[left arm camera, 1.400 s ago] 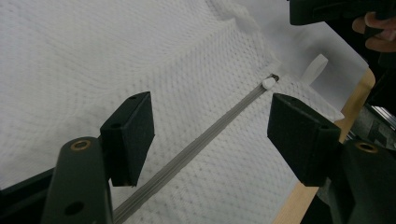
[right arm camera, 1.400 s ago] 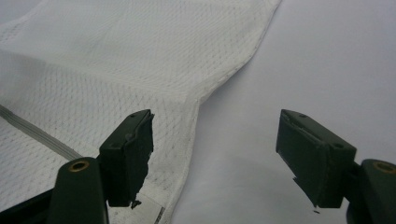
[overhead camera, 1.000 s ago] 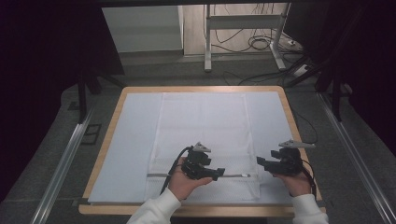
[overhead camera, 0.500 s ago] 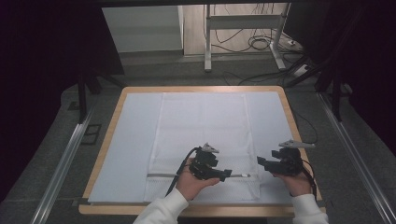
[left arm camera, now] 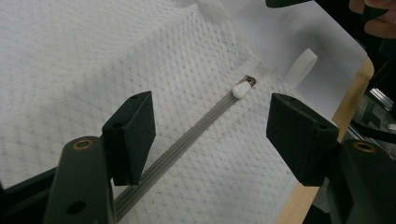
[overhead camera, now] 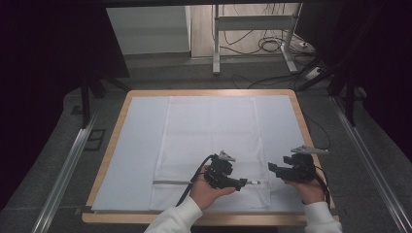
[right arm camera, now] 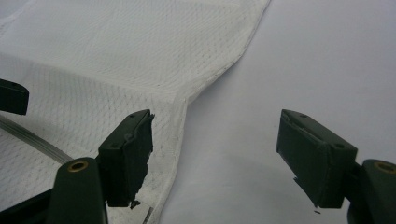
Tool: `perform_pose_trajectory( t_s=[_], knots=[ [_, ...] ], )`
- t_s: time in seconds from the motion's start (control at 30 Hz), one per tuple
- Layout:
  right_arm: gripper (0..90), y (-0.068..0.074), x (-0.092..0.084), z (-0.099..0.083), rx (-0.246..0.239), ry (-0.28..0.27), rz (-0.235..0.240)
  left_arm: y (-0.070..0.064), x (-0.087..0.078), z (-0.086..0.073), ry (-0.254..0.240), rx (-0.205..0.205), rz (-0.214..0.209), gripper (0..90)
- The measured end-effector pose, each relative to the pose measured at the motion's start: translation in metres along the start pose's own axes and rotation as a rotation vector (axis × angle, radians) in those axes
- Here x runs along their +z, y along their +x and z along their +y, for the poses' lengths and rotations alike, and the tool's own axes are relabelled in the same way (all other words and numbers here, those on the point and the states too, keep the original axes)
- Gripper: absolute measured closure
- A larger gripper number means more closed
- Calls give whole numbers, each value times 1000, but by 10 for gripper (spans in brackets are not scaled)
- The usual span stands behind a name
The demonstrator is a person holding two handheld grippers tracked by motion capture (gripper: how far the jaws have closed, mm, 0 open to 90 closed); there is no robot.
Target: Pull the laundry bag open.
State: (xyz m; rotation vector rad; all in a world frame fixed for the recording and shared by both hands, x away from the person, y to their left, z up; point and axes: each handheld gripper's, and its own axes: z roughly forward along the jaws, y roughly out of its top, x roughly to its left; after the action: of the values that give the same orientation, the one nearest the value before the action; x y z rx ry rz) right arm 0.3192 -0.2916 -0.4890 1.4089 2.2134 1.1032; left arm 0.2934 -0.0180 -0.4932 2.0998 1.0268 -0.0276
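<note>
At the near edge of the counter (overhead camera: 112,145), two white-sleeved forearms come in from below, each hand holding a black gripper. The left gripper (overhead camera: 241,183) sits low over the near part of a white mesh bag (overhead camera: 210,131), and its jaws stand spread apart with nothing between them. In the left gripper view the left gripper (left arm camera: 210,128) straddles a grey zipper (left arm camera: 187,144) that runs diagonally across the mesh; the zipper's white pull (left arm camera: 241,89) lies just beyond the jaws, at the far end of the track, near the bag's side seam. A white fabric loop (left arm camera: 300,67) sticks out from that seam onto the pale blue sheet (left arm camera: 322,37) that covers the counter, whose wooden rim (left arm camera: 348,100) shows just beside it.

The right gripper (overhead camera: 273,168) is held just to the right of the bag's near right corner, a little apart from the left one, and its jaws are likewise spread wide and hold nothing. In the right gripper view the right gripper (right arm camera: 215,158) hangs over the bag's hemmed right edge (right arm camera: 184,105): one jaw is above the mesh, the other above the bare sheet (right arm camera: 303,56).

Farther off, the bag lies flat along the middle of the sheet, stretching toward the far side of the counter. Beyond the counter, the grey floor (overhead camera: 160,70) carries metal table legs (overhead camera: 216,43) and a tangle of cables (overhead camera: 269,46).
</note>
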Motion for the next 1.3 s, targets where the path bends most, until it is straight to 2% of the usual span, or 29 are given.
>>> perform_pose_trajectory(
  t_s=[0.33, 0.5, 1.13, 1.3],
  knots=[
    [268, -1, 0, 0, 0, 3, -7, -9, 17, 4, 22, 3, -23, 339],
    [268, -2, 0, -1, 1, 4, -10, -12, 22, 8, -4, -14, -16, 374],
    [267, -3, 1, -1, 0, 5, -17, -14, 41, 12, 55, -64, -85, 411],
    [267, -3, 1, -1, 0, 3, -19, -15, 46, 12, 65, -74, -91, 424]
  ],
)
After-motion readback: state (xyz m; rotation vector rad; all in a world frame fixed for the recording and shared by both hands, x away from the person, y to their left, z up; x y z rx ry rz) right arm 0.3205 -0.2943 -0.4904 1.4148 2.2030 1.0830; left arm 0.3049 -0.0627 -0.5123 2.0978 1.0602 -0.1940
